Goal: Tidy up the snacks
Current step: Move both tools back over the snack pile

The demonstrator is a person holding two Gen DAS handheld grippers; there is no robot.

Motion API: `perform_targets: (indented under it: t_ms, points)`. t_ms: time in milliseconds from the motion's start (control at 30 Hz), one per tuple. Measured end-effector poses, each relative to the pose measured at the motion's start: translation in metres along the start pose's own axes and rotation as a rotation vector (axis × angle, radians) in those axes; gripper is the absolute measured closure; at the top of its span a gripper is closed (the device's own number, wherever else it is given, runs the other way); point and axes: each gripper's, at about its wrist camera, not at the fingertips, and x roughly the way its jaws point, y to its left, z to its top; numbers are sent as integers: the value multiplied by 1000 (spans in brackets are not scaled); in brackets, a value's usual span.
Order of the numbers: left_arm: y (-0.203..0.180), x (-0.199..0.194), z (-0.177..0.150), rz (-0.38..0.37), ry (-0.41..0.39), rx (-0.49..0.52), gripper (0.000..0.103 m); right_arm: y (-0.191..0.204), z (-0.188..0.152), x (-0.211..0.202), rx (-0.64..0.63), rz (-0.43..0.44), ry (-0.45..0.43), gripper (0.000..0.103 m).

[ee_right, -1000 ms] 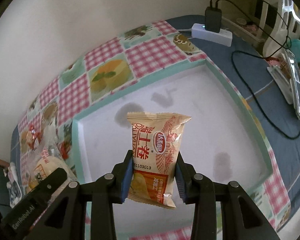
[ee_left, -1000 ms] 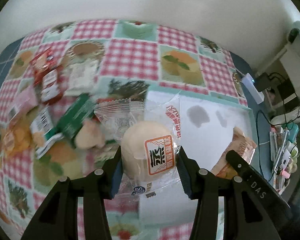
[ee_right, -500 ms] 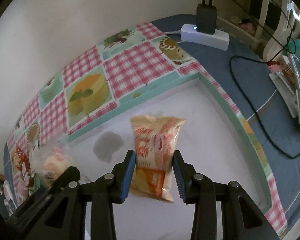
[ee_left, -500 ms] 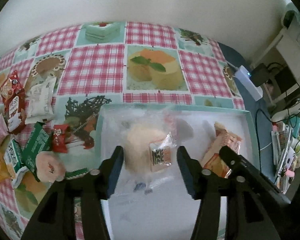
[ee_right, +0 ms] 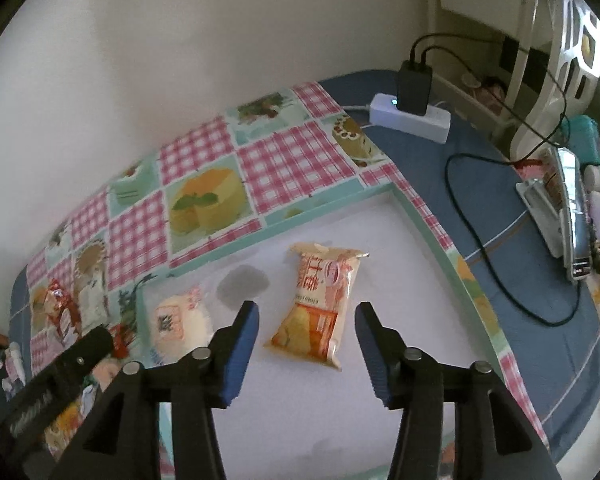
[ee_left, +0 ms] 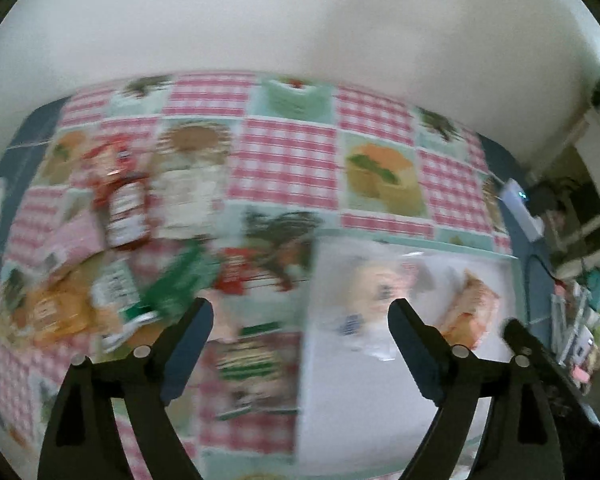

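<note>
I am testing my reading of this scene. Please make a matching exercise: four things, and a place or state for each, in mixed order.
Things:
1. orange packet
2. bun
3. charger
4. right gripper

Places or states:
A. plugged into the power strip
B. open, holding nothing
C. on the white tray, left side
D. on the white tray, middle

Pairs: 1-D, 2-C, 3-A, 4-B

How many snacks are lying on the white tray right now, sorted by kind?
Round bun in clear wrapper: 1
Orange and cream snack packet: 1
Total on the white tray: 2
</note>
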Motion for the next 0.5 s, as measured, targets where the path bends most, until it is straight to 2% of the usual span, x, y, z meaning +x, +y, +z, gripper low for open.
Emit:
perform_targets:
  t_ms: [67,167,267,400,500]
  points:
    - [17,-6,-6,47,-2,-24,13,3,-7,-8,-8,7,-5,47]
    - [36,-17,-14,104,-10,-16,7,13,-18,-18,-25,24,-9,39]
    - [57,-28,-22,159,-32,-25,4,25,-29,-25,-52,42,-12,37]
    - [91,-40,-28,177,-40,-100,4,45,-46,-32,-99,70,-14,22]
    - [120,-42,-33,204,-29,-178,3,66,-59,-34,-158,90,-7,21]
